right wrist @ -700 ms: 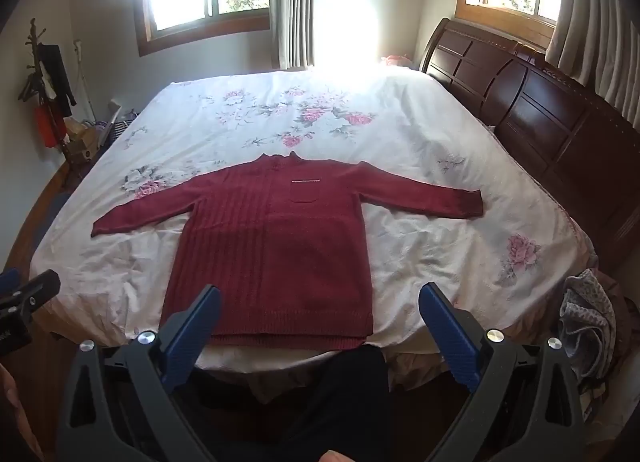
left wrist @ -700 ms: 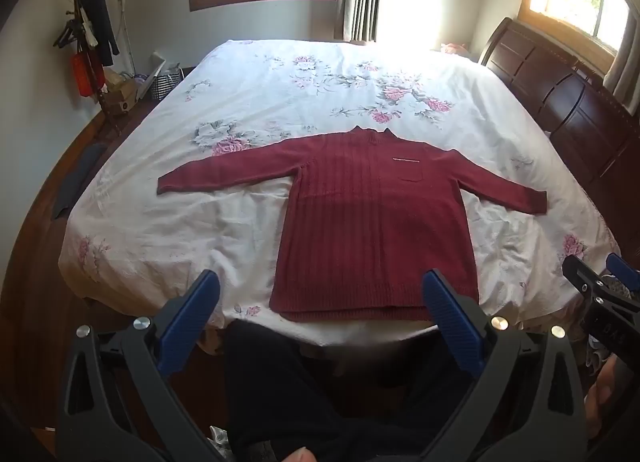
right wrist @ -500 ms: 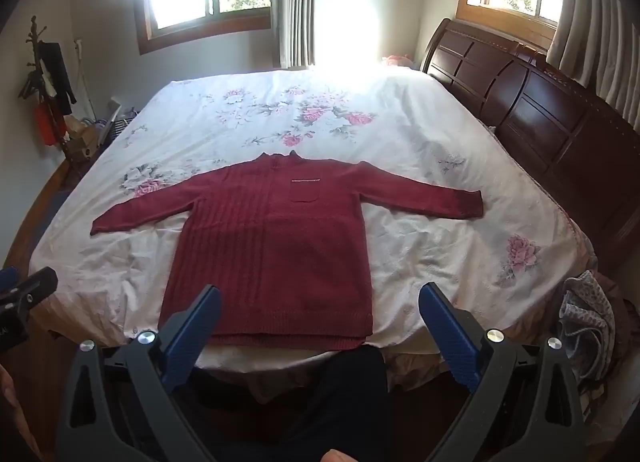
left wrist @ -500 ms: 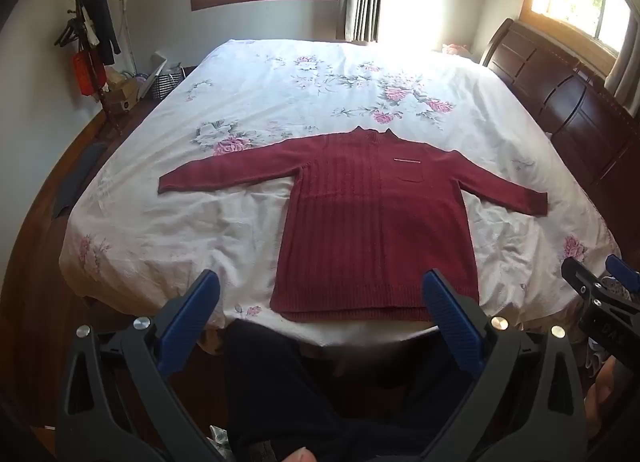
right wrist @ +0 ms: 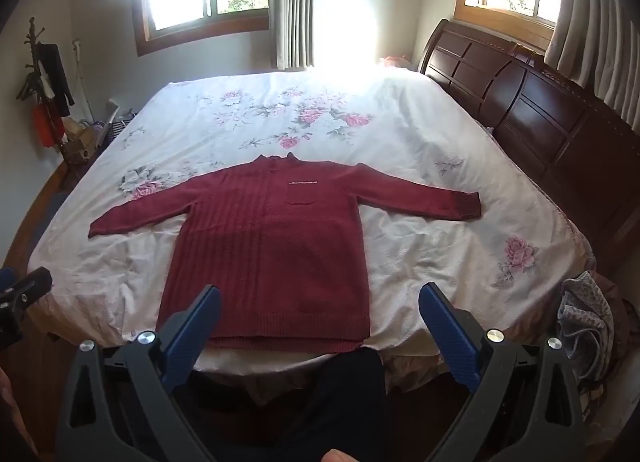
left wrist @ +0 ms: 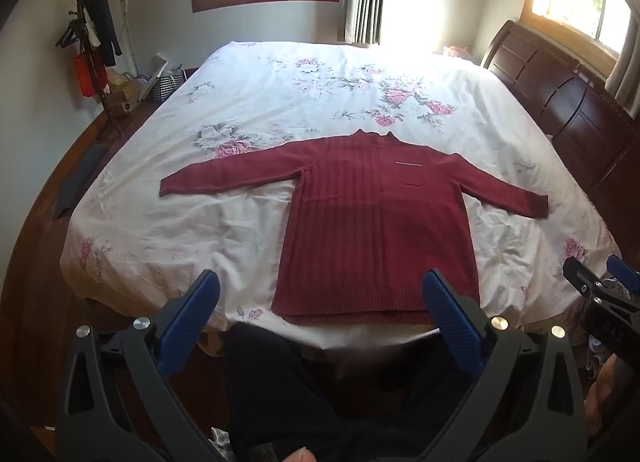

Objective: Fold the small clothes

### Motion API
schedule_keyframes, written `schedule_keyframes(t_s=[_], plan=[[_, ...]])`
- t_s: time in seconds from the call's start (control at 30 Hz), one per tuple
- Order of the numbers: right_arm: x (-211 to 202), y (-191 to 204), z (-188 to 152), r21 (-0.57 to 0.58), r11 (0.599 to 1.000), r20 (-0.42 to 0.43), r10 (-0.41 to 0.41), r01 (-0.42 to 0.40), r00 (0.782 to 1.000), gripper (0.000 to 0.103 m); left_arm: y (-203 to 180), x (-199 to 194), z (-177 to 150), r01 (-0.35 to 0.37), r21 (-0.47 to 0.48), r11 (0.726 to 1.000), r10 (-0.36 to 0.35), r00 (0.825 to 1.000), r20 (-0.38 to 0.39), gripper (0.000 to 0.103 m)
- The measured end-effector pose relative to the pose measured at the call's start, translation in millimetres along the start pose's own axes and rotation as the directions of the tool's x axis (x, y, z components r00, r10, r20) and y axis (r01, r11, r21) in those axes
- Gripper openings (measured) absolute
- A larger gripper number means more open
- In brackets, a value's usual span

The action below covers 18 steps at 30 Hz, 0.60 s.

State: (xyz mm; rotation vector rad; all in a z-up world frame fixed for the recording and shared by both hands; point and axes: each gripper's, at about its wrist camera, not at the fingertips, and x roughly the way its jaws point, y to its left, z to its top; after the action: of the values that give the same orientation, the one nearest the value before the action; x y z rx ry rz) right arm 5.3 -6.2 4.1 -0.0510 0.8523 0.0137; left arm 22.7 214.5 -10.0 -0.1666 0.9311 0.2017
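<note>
A dark red knitted sweater [left wrist: 372,222] [right wrist: 276,246] lies flat and face up on the bed, both sleeves spread out sideways, hem at the near edge, a small chest pocket showing. My left gripper [left wrist: 320,286] hangs open in front of the bed, short of the hem, with nothing between its blue pads. My right gripper [right wrist: 320,298] is also open and empty, held back from the hem at about the same distance. In the left wrist view the right gripper's tip [left wrist: 600,290] shows at the right edge.
The bed [left wrist: 280,110] carries a white floral cover; a dark wooden headboard [right wrist: 540,118] stands on the right. A coat rack [left wrist: 92,42] and boxes sit at the left wall. Crumpled clothes [right wrist: 588,322] lie by the bed's right corner. A person's dark trouser legs [left wrist: 320,402] stand below.
Both grippers have crept slightly toward the bed; the sweater has not moved and both stay open.
</note>
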Motion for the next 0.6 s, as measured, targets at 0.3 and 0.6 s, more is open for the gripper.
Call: schedule_keyframes(t_s=[0.3, 0.6], plan=[[3.4, 1.7, -2.2, 0.001, 1.0, -0.001, -0.003, 0.003, 1.0, 0.099, -0.5, 0.9, -1.0, -0.001, 0.0, 1.0, 0.001, 1.0, 0.008, 0.1], [3.7, 1.5, -4.8, 0.003, 1.0, -0.004, -0.005, 0.005, 1.0, 0.099, -0.6, 0.9, -0.2, -0.004, 0.003, 1.0, 0.004, 1.0, 0.006, 0.1]])
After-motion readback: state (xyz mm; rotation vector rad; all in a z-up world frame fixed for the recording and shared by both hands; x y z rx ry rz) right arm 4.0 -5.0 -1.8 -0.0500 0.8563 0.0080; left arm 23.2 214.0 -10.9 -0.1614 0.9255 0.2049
